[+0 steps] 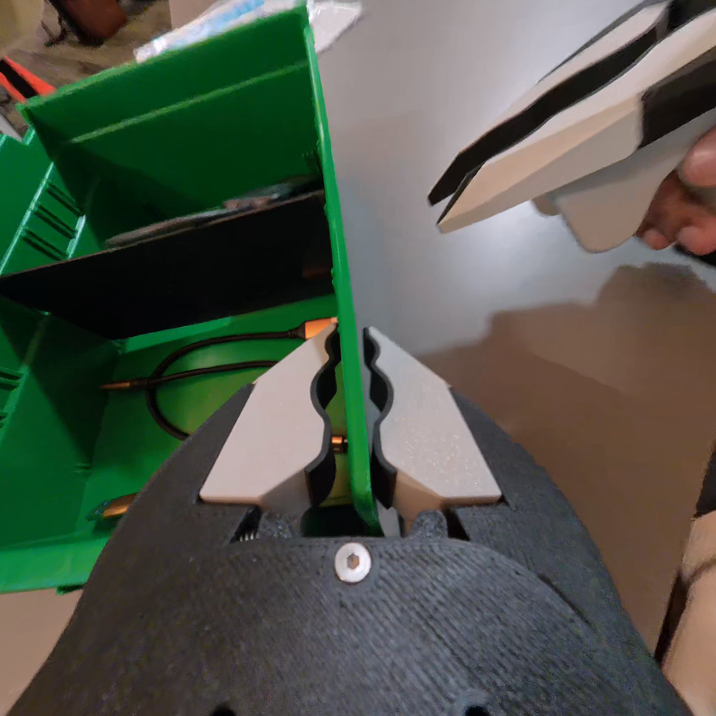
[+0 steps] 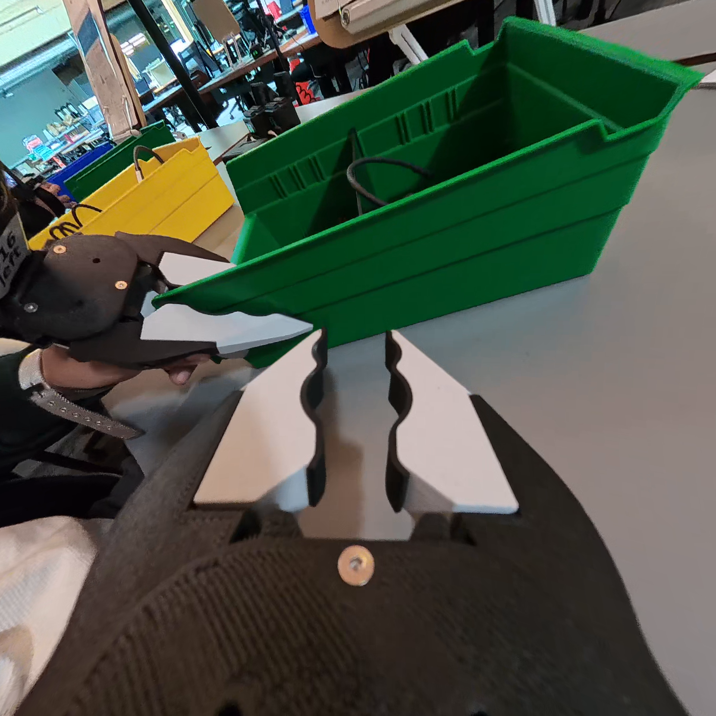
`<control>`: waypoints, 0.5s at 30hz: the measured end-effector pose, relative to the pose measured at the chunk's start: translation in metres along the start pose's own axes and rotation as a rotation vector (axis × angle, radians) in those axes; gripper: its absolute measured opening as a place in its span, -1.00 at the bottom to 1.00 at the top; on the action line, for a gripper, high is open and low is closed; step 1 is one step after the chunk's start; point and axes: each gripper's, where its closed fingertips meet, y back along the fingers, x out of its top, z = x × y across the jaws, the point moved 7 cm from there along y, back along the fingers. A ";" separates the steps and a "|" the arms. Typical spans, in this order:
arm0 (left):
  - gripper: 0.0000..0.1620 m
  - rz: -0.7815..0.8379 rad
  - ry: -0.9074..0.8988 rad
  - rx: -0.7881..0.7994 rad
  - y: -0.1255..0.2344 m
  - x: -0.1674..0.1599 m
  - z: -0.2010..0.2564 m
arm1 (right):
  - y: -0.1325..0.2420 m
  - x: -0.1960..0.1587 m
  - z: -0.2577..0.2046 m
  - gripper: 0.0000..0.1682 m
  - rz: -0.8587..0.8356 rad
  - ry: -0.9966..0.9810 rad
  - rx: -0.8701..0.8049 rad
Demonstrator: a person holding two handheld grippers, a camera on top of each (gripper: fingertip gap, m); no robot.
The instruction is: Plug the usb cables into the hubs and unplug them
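My left gripper is clamped over the side wall of the green bin, one finger inside and one outside — I judge that steadies it or lets me pull it closer. My right gripper hangs empty, its fingers parted, just beside the bin's near wall above the grey table, free to reach in. The black USB cable lies looped on the bin floor, in front of a black divider. I can't make out a hub.
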 end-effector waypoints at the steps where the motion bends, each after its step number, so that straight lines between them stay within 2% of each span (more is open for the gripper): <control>1: -0.71 0.064 0.018 -0.038 0.004 0.005 0.003 | 0.001 0.000 0.000 -0.64 0.002 -0.001 0.000; 2: -0.47 0.151 0.044 -0.105 0.010 0.012 0.007 | 0.001 0.001 0.000 -0.63 0.006 -0.003 0.002; 4: -0.17 0.319 0.121 -0.221 0.027 0.029 0.011 | 0.001 0.001 0.001 -0.61 0.006 -0.007 0.007; 7: 0.03 0.431 0.229 -0.188 0.046 0.043 -0.012 | 0.001 0.001 0.000 -0.61 0.012 -0.018 0.017; 8: 0.04 0.468 0.258 -0.097 0.053 0.044 -0.029 | 0.001 0.003 -0.001 -0.61 0.024 -0.018 0.021; 10: -0.16 0.647 0.332 0.212 0.084 0.040 -0.074 | 0.003 0.007 -0.004 -0.61 0.050 0.005 0.020; 11: -0.18 0.721 0.347 0.327 0.100 0.034 -0.092 | 0.003 0.009 -0.006 -0.61 0.059 0.032 0.010; 13: -0.10 0.698 0.327 0.506 0.113 0.018 -0.126 | 0.002 0.012 -0.012 -0.60 0.067 0.103 -0.020; 15: 0.03 0.554 0.294 0.619 0.107 -0.008 -0.154 | -0.001 0.013 -0.018 -0.56 0.073 0.159 -0.041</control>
